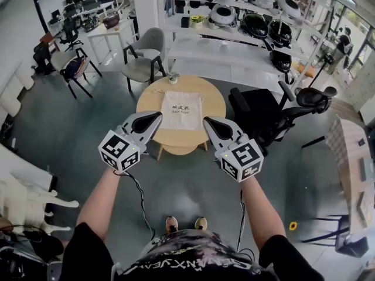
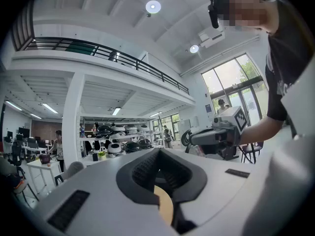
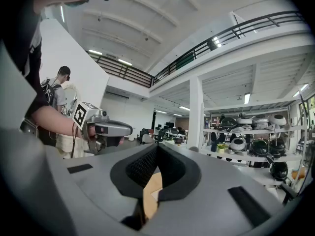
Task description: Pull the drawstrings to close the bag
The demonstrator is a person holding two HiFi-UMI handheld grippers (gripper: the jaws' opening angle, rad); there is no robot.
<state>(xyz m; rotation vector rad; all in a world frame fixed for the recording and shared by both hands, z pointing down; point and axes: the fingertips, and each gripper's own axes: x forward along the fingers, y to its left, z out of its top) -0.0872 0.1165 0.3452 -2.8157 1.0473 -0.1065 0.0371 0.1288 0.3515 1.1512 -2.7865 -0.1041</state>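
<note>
A cream drawstring bag (image 1: 181, 110) lies flat on a round wooden table (image 1: 206, 134); its cords (image 1: 157, 91) trail at the far end. I hold both grippers in the air on the near side of the table, apart from the bag. The left gripper (image 1: 154, 118) is shut and empty, and so is the right gripper (image 1: 209, 122). In the left gripper view the shut jaws (image 2: 157, 154) frame a sliver of tabletop (image 2: 165, 203), with the right gripper (image 2: 216, 136) off to the side. The right gripper view shows its own shut jaws (image 3: 157, 151) and the left gripper (image 3: 106, 129).
A small potted plant (image 1: 173, 78) stands at the table's far edge. A grey chair (image 1: 143, 57) is behind the table on the left, a black office chair (image 1: 275, 113) close on the right. White shelves (image 1: 252, 16) of round devices line the back. A desk (image 1: 351, 157) stands at right.
</note>
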